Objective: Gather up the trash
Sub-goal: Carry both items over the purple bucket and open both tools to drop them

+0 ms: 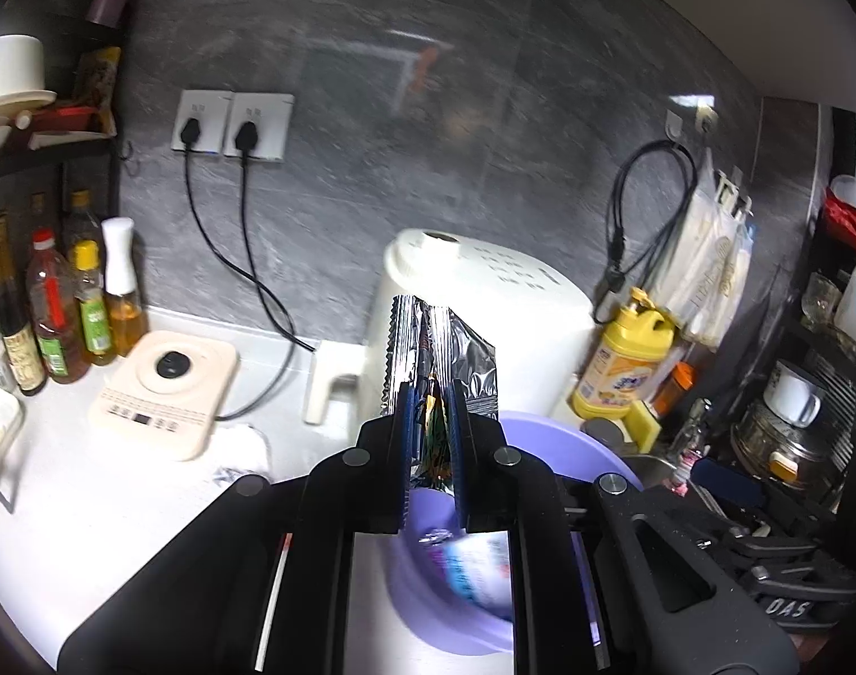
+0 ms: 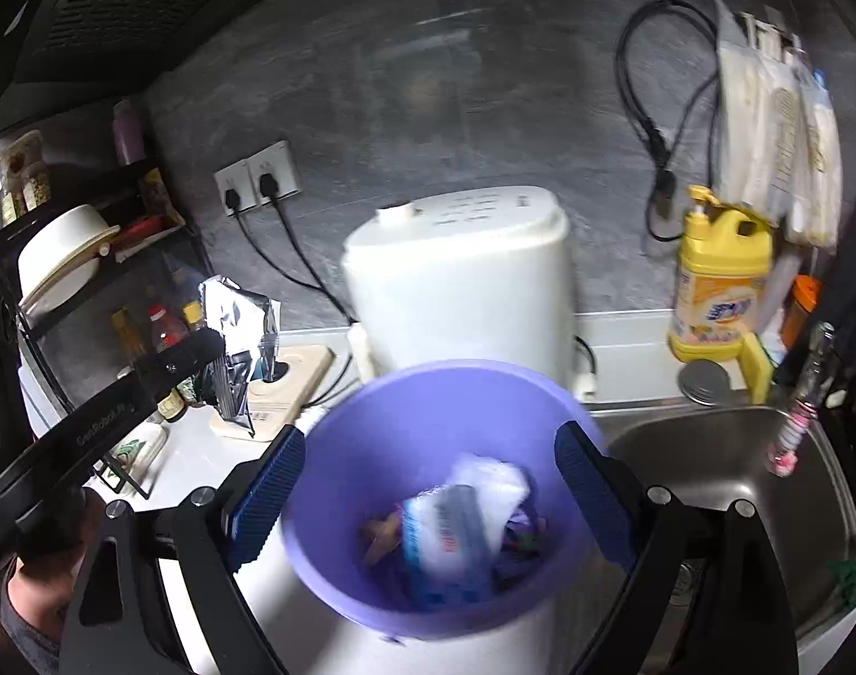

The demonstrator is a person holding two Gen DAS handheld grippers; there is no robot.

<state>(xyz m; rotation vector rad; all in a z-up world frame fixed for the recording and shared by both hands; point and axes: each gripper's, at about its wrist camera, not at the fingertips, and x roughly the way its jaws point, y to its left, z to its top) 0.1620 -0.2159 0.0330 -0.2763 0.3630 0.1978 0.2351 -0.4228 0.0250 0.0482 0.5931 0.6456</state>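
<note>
- Left claw is pinching a foil wrapper, held upright just above the near rim of the purple bin.
- Right claw is spread, its pads either side of the bin, which already holds trash.
- Step in hand looks like delivery; next, carry the wrapper forward over the opening, then release.

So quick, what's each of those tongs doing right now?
Left tongs: closed on a silver foil wrapper.
Right tongs: open, holding nothing, either side of the purple bin.
</note>
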